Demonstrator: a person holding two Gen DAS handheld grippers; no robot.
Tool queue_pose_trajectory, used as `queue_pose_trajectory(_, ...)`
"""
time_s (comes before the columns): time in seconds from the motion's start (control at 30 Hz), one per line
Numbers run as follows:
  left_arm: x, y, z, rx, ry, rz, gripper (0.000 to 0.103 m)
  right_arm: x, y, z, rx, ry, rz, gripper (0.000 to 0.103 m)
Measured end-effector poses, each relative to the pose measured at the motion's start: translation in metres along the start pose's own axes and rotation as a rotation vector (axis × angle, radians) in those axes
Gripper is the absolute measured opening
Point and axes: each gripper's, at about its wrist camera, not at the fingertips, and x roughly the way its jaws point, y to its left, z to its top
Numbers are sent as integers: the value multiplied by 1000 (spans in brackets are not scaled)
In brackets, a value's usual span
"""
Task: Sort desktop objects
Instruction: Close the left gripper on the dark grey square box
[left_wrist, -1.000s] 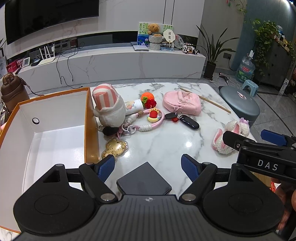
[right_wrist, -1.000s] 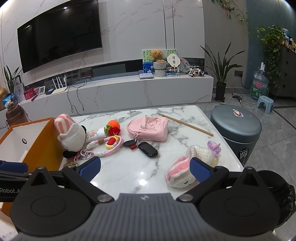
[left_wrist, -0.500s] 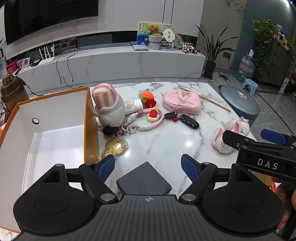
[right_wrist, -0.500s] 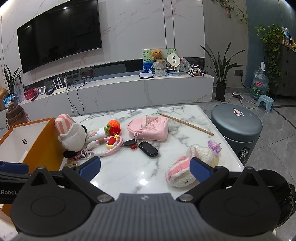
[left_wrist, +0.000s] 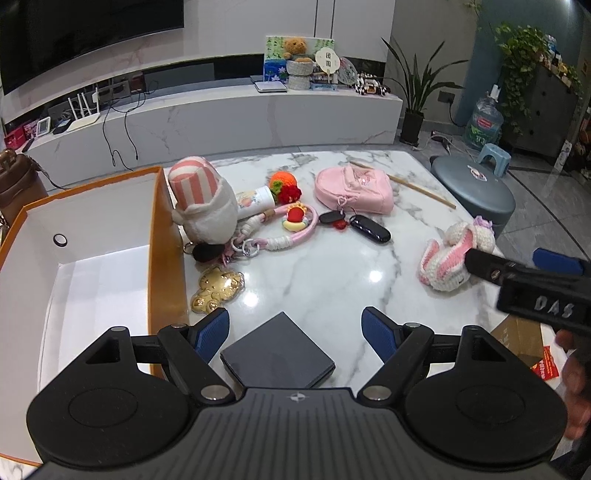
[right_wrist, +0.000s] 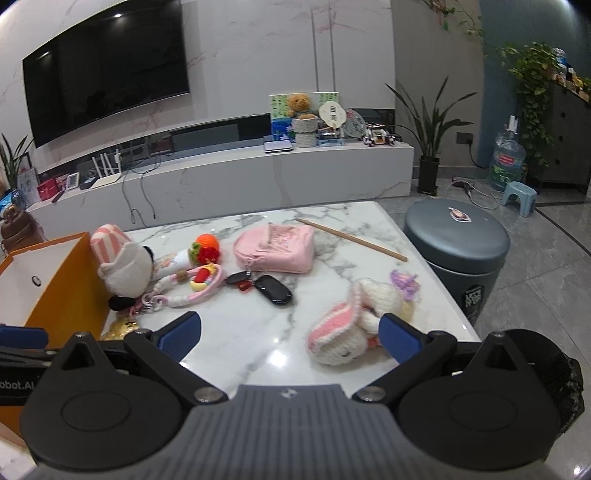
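On the marble table (left_wrist: 314, 273) lie a striped-hat plush (left_wrist: 203, 206), a pink pouch (left_wrist: 354, 190), a car key (left_wrist: 369, 229), a pink lanyard ring (left_wrist: 291, 230), a gold bear charm (left_wrist: 216, 290), a crocheted rabbit (left_wrist: 452, 254) and a dark square case (left_wrist: 277, 354). An orange box (left_wrist: 166, 251) with a white inside stands at the left. My left gripper (left_wrist: 295, 332) is open just above the dark case. Open as well, my right gripper (right_wrist: 290, 338) hovers at the near edge, its right pad beside the crocheted rabbit (right_wrist: 354, 328).
A wooden stick (left_wrist: 402, 184) lies at the table's far right. A grey round stool (right_wrist: 456, 240) stands right of the table, with a small blue stool and a water jug beyond. A long white TV bench runs along the back wall.
My right gripper has shifted forward and to the left, so the crocheted rabbit sits closer to its right pad. The left gripper has hardly moved.
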Motion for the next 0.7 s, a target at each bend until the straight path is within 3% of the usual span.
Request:
queue_pose_trajectory(0.37, 26, -13, -23, 79, 80, 34, 93, -5, -46, 2, 72, -5, -50, 102)
queue_pose_trajectory(0.7, 36, -24, -48, 146, 56, 114, 93, -2, -83, -11, 112, 33, -102, 102)
